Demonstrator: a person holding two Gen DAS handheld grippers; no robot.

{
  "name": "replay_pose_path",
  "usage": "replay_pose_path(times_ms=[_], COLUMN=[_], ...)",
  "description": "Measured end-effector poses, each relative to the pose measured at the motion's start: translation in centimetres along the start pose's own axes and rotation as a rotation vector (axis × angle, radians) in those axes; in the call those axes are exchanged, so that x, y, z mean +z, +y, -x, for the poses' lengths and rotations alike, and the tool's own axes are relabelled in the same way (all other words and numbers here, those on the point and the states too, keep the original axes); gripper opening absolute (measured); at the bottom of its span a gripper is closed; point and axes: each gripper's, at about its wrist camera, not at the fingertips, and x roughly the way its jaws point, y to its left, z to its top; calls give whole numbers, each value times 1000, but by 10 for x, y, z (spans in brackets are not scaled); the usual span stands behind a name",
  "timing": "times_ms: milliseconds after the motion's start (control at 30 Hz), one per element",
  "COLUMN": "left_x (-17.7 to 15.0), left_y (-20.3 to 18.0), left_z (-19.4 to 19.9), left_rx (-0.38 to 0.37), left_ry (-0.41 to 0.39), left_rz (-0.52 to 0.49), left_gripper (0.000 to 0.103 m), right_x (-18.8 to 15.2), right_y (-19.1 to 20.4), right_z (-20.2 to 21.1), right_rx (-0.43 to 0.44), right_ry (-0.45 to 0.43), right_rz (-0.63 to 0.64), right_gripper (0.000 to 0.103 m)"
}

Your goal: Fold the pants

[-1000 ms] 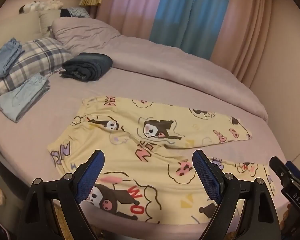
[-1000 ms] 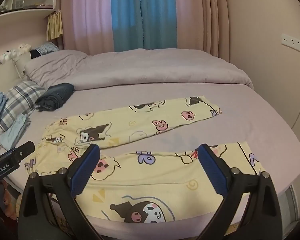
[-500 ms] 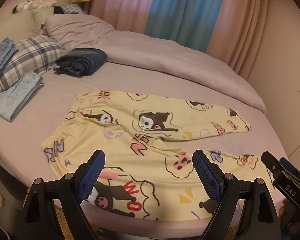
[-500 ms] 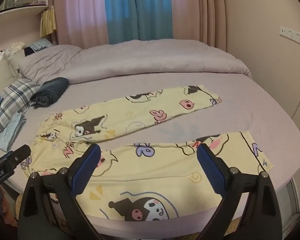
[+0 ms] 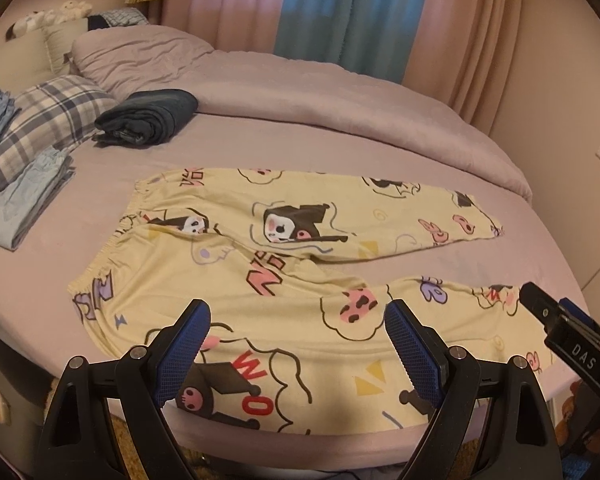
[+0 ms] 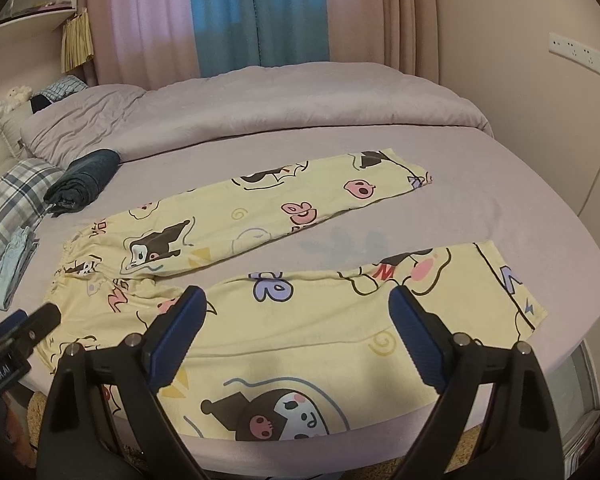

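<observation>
Yellow cartoon-print pants (image 5: 284,280) lie flat on the lilac bed, waistband at the left, the two legs spread apart to the right. They also show in the right wrist view (image 6: 300,312). My left gripper (image 5: 298,332) is open and empty, above the near leg close to the bed's front edge. My right gripper (image 6: 298,320) is open and empty, above the same near leg further right. The right gripper's body shows at the right edge of the left wrist view (image 5: 572,344).
A rolled dark blue garment (image 5: 148,118) lies at the back left. Folded light blue clothes (image 5: 24,196) and a plaid pillow (image 5: 48,116) sit at the left edge. A lilac duvet (image 5: 340,100) is heaped along the far side. The bed's rounded front edge (image 6: 340,452) is just below the grippers.
Both grippers have drawn slightly back and tilted, so the pants sit a little further up in each view. The jaws stay open. The pants have not moved.
</observation>
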Motion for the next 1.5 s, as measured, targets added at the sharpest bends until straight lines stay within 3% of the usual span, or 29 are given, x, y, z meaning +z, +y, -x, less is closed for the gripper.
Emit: replay_pose_path(times_ms=[200,1500], left_x=[0,-6], left_y=[-4,-4], left_z=[-2,-24], left_rx=[16,20], left_ry=[3,74], left_rz=[-17,-20], left_gripper=[89,88], right_x=[4,11], right_y=[6,1], right_z=[-2,-10], right_rx=[30,-11], right_ry=[14,46], right_rz=[7,-16], right_gripper=[93,91])
